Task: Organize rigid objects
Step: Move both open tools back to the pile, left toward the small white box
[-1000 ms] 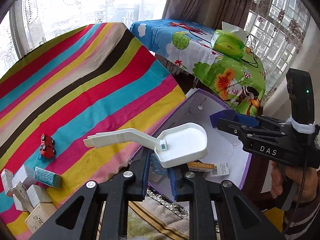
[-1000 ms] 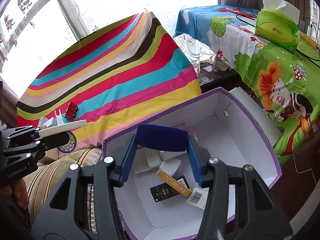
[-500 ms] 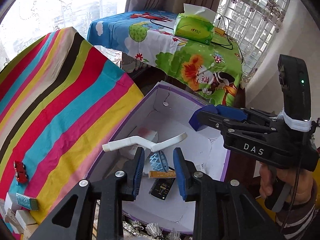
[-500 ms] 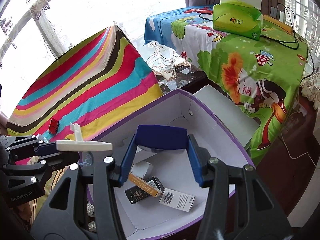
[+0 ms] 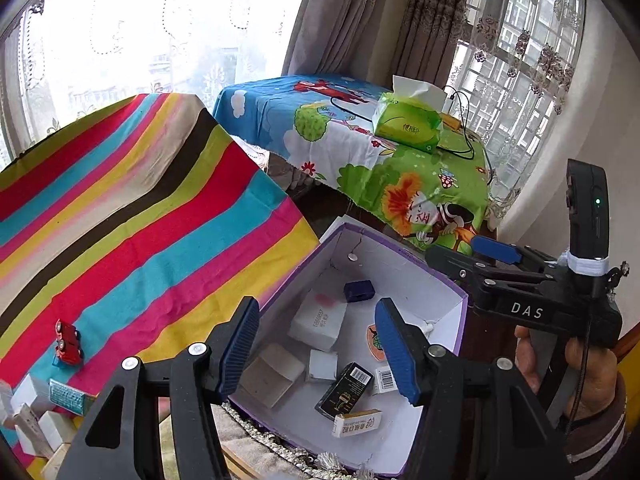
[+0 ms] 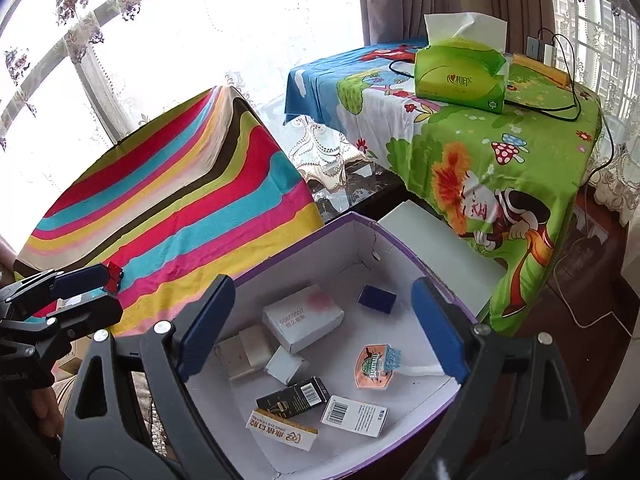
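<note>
Both tongs hang over the purple-rimmed box (image 6: 404,246), jaws opening with nothing between them: left tongs (image 5: 318,346), right tongs (image 6: 322,326). Inside lie a white carton (image 6: 303,318), a dark blue block (image 6: 377,298) and a black box (image 6: 294,397). One red toy car (image 5: 68,342) sits on the striped table (image 5: 160,240).

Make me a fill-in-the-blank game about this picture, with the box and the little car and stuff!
1. The toy car on the striped cloth is ____.
2. The small dark blue block lies inside the ____.
3. The tissue pack on the cartoon tablecloth is ____.
4. Between the fingers of the left gripper, which are opening, there is ____.

Missing words: red; box; green; nothing
</note>
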Available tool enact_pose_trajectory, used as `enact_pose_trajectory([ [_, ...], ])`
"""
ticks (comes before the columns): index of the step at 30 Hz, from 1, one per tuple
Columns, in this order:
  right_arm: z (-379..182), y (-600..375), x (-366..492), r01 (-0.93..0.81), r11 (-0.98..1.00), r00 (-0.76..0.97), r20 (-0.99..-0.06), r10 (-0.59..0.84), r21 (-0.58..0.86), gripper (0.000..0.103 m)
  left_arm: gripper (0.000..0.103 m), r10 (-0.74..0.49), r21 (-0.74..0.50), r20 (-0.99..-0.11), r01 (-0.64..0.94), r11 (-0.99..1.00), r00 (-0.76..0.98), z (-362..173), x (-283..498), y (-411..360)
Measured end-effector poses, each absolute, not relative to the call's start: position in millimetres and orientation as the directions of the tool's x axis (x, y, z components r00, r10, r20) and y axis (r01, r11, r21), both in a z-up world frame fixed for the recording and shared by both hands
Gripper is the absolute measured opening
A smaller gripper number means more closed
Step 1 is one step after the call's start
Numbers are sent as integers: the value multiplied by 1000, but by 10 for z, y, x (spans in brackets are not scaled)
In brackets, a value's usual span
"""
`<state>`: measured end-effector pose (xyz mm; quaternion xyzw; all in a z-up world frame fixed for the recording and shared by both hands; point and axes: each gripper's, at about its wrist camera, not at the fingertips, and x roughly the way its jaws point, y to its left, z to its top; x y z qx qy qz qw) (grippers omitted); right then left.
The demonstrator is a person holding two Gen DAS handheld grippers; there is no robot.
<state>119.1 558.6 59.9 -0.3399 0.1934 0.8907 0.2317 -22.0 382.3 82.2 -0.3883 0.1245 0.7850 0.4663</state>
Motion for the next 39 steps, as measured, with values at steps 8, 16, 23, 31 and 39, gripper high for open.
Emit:
enact_pose_trajectory([
  [8, 862, 5185, 997, -533, -846, -681, -595, 427, 3, 102, 62, 603, -70, -693, -795, -603, -396, 942, -326, 3317],
  [16, 920, 4839, 729, -411, -906, -747, -607, 273, 98, 102, 62, 587, -79, -664, -737, -672, -463, 1022, -526, 2656],
  [23, 891, 4379, 446, -272, -956, -761, -632, 146, 107, 102, 62, 521, -96, -675, -638, -764, -523, 973, -836, 1968],
  [31, 851, 3973, 144, -187, -975, -749, -660, 59, 124, 102, 62, 437, -157, -719, -487, -859, -540, 821, -1263, 1252],
  [39, 809, 3600, -131, -93, -988, -732, -682, -17, 124, 102, 57, 399, -258, -788, -336, -906, -470, 438, -1586, 849],
])
